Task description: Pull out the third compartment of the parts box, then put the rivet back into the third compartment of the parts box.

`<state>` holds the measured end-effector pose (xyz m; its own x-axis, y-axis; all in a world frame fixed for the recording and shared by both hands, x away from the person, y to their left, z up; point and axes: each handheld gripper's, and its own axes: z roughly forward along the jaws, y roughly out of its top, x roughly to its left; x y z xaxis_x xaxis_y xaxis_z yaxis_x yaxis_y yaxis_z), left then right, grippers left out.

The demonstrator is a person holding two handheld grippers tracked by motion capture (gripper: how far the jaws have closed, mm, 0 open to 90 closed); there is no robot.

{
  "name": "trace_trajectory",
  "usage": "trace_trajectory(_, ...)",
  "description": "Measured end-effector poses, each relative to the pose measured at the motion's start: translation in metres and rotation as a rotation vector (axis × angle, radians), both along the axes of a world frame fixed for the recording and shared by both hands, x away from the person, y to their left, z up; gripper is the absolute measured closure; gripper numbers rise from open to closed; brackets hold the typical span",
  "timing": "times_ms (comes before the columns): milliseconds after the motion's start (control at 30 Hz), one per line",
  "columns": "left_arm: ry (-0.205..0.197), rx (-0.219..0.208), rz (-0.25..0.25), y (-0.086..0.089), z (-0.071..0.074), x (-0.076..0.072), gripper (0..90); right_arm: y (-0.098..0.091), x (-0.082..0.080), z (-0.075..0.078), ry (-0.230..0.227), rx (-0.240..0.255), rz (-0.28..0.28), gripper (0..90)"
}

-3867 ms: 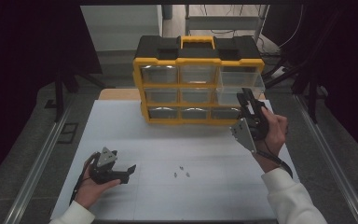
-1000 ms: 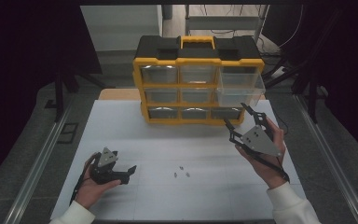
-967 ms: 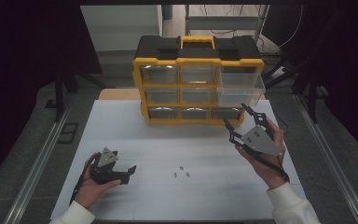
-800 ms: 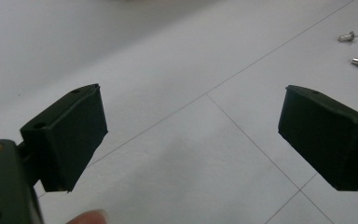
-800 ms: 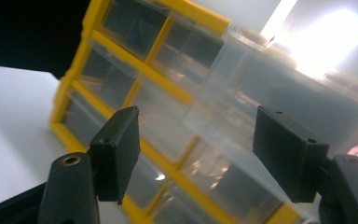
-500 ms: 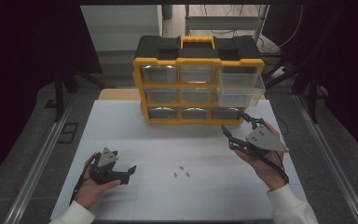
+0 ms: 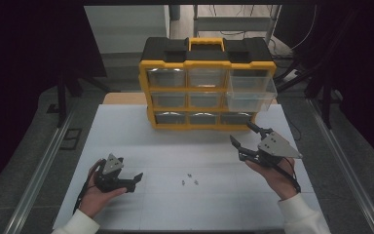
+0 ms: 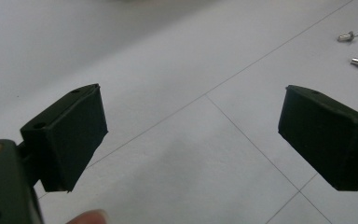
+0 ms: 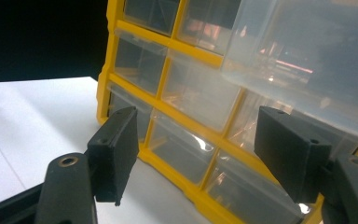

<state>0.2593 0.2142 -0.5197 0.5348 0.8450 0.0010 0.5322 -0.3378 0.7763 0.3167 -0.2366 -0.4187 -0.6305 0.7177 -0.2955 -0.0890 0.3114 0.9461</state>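
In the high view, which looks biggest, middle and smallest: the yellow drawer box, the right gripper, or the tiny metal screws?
1. The yellow drawer box, by far the largest.
2. The right gripper, jaws open, much smaller.
3. The tiny metal screws, mere specks on the white table. The three look alike in size.

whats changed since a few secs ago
The right gripper has come away from the pulled-out clear drawer of the yellow organizer, down toward the table, jaws open and empty. The left gripper rests open in the same place, the small metal parts lie where they were, and the drawer stays pulled out.
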Motion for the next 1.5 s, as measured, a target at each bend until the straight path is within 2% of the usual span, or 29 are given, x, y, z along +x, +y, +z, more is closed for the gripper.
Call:
trace_trajectory(200, 0.0, 0.003, -0.003, 0.0, 0.0, 0.0, 8.1, 0.001, 0.001, -0.007, 0.054, 0.026, 0.019, 30.4)
trace_trajectory(500, 0.002, 0.005, -0.003, 0.0, 0.0, 0.0, 8.1, 0.002, 0.003, -0.016, 0.112, 0.023, 0.036, 30.2)
trace_trajectory(1000, -0.001, 0.006, 0.001, 0.001, 0.001, -0.002, 8.0, 0.008, 0.005, -0.022, 0.157, 0.02, 0.07, 29.9)
trace_trajectory(1500, -0.004, 0.005, 0.004, 0.002, 0.001, -0.003, 8.1, 0.017, 0.005, -0.032, 0.236, 0.014, 0.117, 29.5)
